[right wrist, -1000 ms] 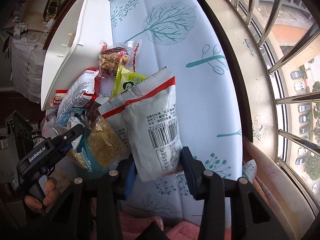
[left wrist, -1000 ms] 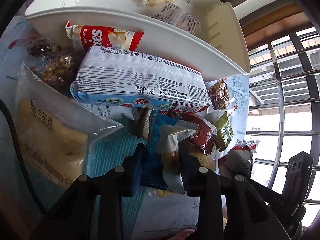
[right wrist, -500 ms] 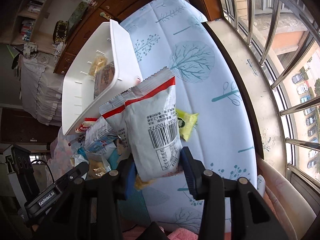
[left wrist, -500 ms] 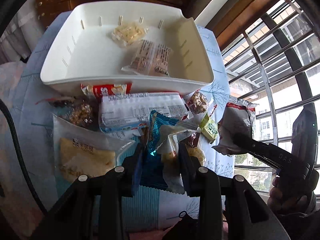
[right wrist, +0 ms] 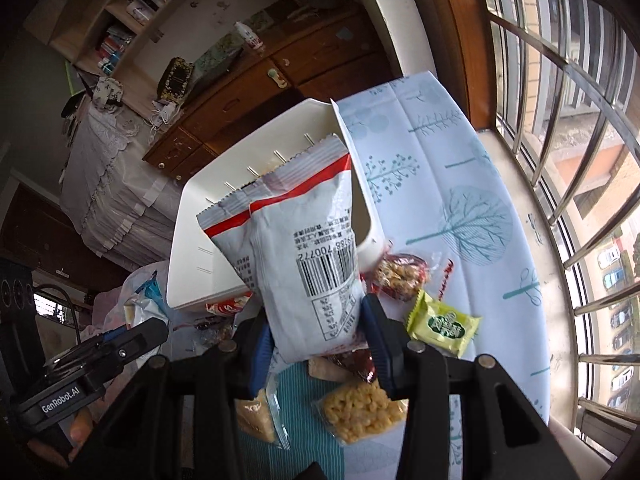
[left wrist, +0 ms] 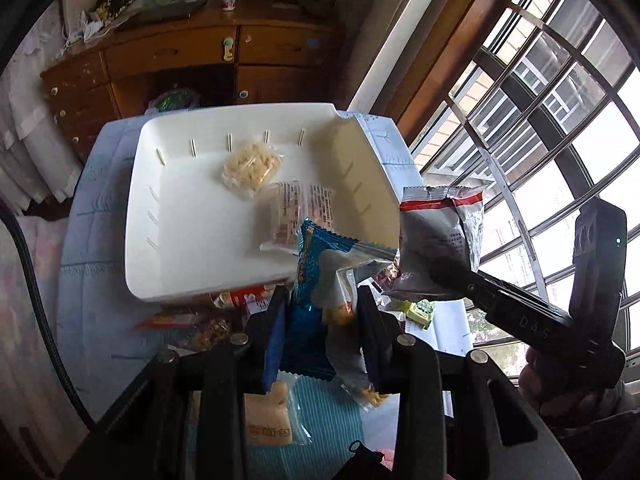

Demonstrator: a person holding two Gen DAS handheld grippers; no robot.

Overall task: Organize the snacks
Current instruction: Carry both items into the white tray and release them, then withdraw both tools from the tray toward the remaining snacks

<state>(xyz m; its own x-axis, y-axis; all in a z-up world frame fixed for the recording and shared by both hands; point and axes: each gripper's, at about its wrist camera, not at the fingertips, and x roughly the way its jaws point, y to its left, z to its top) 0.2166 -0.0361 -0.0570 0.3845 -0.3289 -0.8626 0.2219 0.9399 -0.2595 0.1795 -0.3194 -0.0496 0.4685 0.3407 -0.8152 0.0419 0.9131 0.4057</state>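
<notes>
My left gripper (left wrist: pixel 324 320) is shut on a blue snack packet (left wrist: pixel 316 276) and holds it above the near rim of the white tray (left wrist: pixel 160 240). My right gripper (right wrist: pixel 316 332) is shut on a silver bag with a red stripe (right wrist: pixel 304 240), raised over the tray's right corner (right wrist: pixel 368 216); the bag also shows in the left wrist view (left wrist: pixel 440 236). Two clear packets (left wrist: pixel 250 170) (left wrist: pixel 304 208) lie inside the tray.
Loose snacks lie on the tree-print cloth (right wrist: pixel 460 184) below the tray: a green packet (right wrist: pixel 442 326), a nut packet (right wrist: pixel 402 274), a yellow corn packet (right wrist: pixel 362 410), a bread packet (left wrist: pixel 268 420). A wooden cabinet (left wrist: pixel 192 56) stands behind. Window bars (right wrist: pixel 580 128) run along the right.
Both grippers have lifted with their packets and moved toward the tray. The views now look down into the tray from higher up.
</notes>
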